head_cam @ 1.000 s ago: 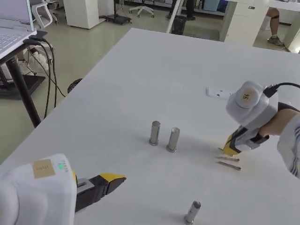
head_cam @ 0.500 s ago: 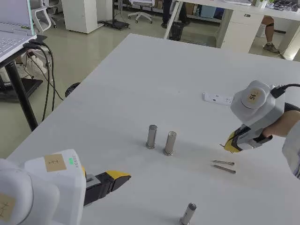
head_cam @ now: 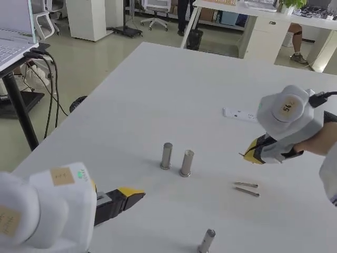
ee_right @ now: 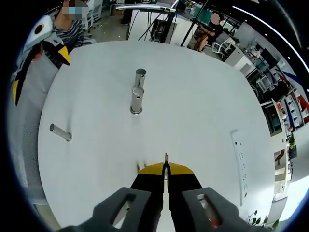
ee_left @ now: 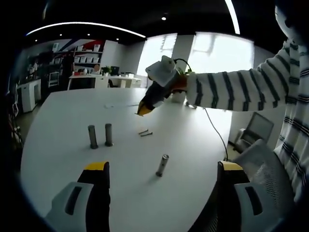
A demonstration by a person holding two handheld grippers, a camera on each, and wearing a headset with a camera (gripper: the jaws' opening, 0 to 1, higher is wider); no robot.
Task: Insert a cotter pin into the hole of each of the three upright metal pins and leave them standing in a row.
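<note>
Two metal pins stand upright side by side mid-table. A third pin is apart near the front edge and looks tilted; it is also in the left gripper view. Two cotter pins lie on the table to the right. My right gripper hovers above them, shut on a thin cotter pin whose tip pokes out between the jaws. At the lower left my left gripper is open with nothing in it, its jaws wide apart.
A white power strip lies on the white table behind the right gripper. The table's left edge drops to the floor, where a laptop stand with hanging cables is. Desks and chairs fill the back of the room.
The right gripper has risen from the table surface beside the two loose cotter pins, carrying a cotter pin. The left gripper has barely moved; the head camera has shifted.
</note>
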